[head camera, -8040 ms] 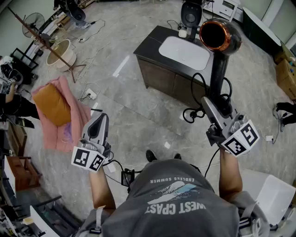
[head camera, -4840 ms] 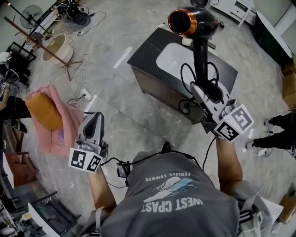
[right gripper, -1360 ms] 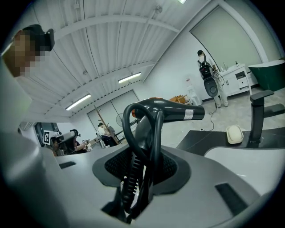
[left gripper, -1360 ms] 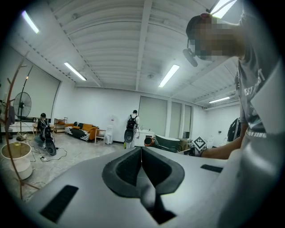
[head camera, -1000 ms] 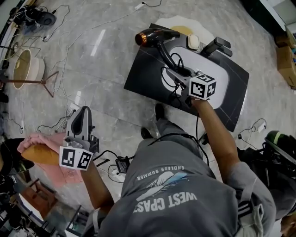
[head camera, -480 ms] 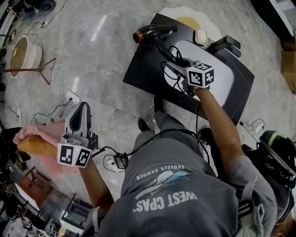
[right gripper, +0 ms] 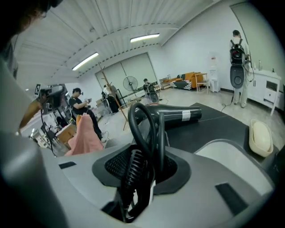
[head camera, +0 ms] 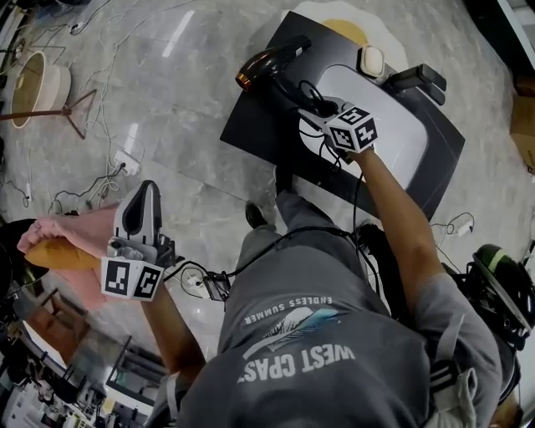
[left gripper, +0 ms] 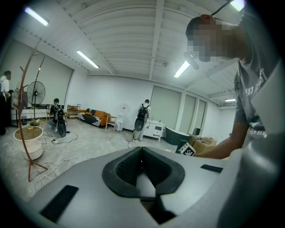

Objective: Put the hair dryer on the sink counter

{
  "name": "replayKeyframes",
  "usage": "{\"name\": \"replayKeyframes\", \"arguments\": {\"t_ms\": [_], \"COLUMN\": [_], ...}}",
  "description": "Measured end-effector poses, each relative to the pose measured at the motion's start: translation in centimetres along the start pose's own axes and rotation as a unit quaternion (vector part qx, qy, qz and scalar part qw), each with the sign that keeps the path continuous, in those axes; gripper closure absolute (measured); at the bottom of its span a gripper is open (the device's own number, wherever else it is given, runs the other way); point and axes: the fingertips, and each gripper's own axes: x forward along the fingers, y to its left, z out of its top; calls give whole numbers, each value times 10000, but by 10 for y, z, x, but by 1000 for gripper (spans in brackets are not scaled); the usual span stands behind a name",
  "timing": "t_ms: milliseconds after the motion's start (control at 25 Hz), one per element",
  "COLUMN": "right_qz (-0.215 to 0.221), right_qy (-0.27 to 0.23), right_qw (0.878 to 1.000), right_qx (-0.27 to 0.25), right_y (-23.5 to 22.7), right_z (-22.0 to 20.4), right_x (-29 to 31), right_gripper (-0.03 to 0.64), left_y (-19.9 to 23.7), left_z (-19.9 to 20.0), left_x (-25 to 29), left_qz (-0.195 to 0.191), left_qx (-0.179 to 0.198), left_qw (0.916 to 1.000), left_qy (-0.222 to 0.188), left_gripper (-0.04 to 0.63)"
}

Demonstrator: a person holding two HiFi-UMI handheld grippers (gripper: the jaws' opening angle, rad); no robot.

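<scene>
Hair dryer (head camera: 267,63), judged stiff and head-heavy, is clamped by handle (right gripper: 161,133) in right claw (right gripper: 147,167) over surface (head camera: 251,125); left claw (left gripper: 141,156) is closed, empty.

Sink counter (head camera: 255,125) directly ahead of the person, basin (head camera: 401,142) set in its top, right of middle. Hair dryer (head camera: 266,63) lies on the top left of the basin, 1 end past the counter's left edge, handle between the jaws of the right gripper (head camera: 309,113) at the basin's left rim. Behind the basin: 1 small dish (head camera: 371,60), 1 block-shaped item (head camera: 418,78) to its right. Round mat (head camera: 338,21) on the floor behind the counter. Left gripper (head camera: 148,191) well apart to the left, over the floor, cloth heap (head camera: 71,238) beside it. Basket (head camera: 33,84) far left.
</scene>
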Motion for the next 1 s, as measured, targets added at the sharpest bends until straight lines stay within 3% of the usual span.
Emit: {"name": "replayKeyframes", "arguments": {"t_ms": [400,560,680,1000], "right_qz": [124,-129,-413,-543], "right_qy": [943,1406,1835,2393], "right_qw": [9925,9840,9753,9620], "right_qx": [-775,-1092,-1158,-1198], "right_y": [-26,-28,-33,-32], "right_z": [-33,-42,-52,-53], "right_x": [26,31,37,45], "right_gripper": [459,434,393,354], "left_y": [-1,0,0,-1], "left_z": [-8,-8,-8,-9], "left_x": [12,7,5,-7], "left_qz": [39,51,60,140], "left_qx": [-69,-85,-88,-102], "left_qw": [9999,9999,9999,9998], "left_qy": [62,75,78,23], "left_gripper": [578,578,578,578]}}
